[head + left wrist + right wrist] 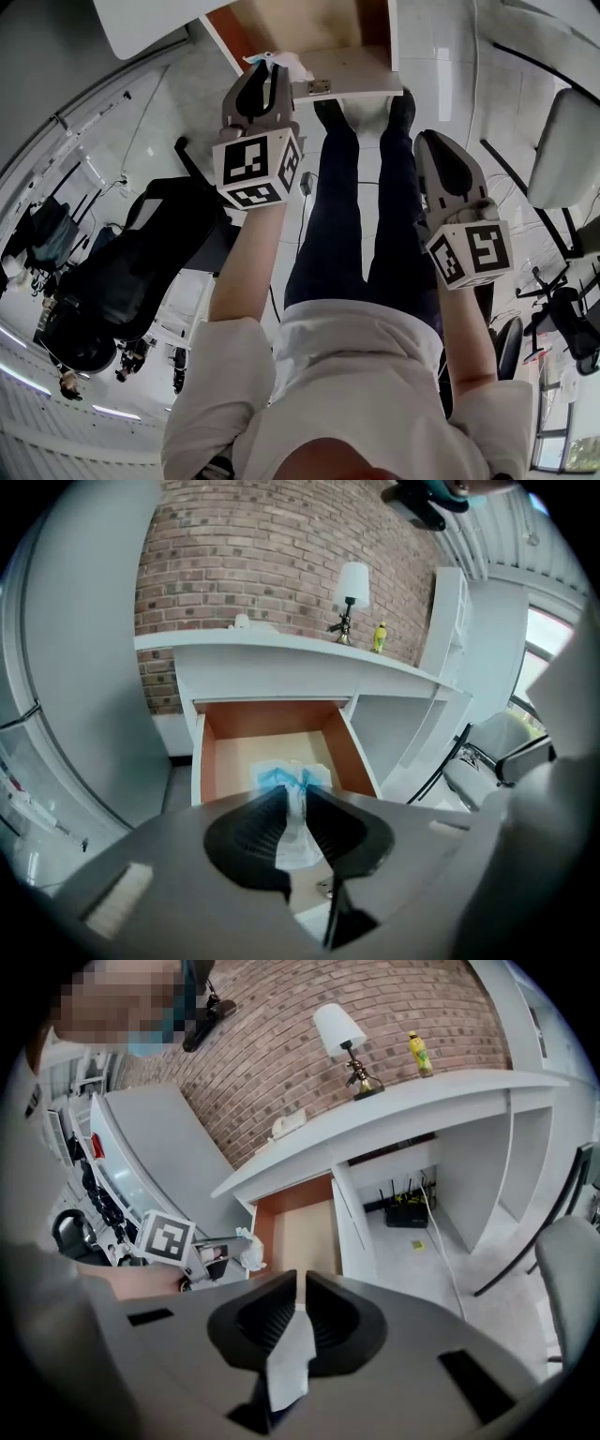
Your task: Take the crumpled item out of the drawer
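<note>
The crumpled item, white with blue patches, is pinched between the jaws of my left gripper. In the head view that left gripper holds the crumpled item over the front edge of the open drawer. The drawer's wooden floor looks bare. From the right gripper view the left gripper and its white wad sit just left of the drawer. My right gripper hangs lower right, jaws together, with a flat white scrap between them.
A white desk carries a lamp and a yellow bottle before a brick wall. A router with cables lies under the desk. A black office chair stands left, a white chair right. The person's legs stand before the drawer.
</note>
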Action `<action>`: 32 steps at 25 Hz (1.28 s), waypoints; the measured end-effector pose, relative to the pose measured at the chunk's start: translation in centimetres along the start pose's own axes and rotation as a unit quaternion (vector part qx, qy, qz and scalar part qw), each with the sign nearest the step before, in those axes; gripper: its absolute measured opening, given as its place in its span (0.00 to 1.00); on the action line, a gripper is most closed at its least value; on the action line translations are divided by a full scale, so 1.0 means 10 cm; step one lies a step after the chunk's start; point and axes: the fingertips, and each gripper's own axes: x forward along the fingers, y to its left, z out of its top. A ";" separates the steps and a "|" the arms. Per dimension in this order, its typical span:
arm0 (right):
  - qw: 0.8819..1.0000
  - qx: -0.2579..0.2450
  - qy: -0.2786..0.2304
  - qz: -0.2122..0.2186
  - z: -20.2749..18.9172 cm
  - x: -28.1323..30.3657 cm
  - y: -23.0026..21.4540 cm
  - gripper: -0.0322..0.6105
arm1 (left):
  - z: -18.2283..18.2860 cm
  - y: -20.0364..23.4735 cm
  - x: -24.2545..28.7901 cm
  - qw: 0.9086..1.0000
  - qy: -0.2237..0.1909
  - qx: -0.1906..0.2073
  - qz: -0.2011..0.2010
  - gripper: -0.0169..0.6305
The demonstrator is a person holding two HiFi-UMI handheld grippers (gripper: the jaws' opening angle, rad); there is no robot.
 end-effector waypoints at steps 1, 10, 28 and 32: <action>1.000 -0.001 0.000 -0.001 0.00 0.00 0.00 0.06 | 0.02 -0.02 -0.07 1.000 -0.007 0.003 -0.001 0.14; 1.000 -0.011 0.001 -0.007 -0.01 -0.01 0.01 0.06 | 0.14 -0.22 -0.64 0.997 -0.071 0.002 -0.008 0.14; 0.999 -0.034 -0.017 -0.012 0.29 -0.10 0.07 0.06 | 0.23 -0.30 -1.00 0.996 -0.085 -0.017 -0.015 0.14; 0.998 -0.042 -0.038 -0.018 0.54 -0.23 0.18 0.06 | 0.48 -0.34 -1.18 0.995 -0.096 -0.013 -0.021 0.14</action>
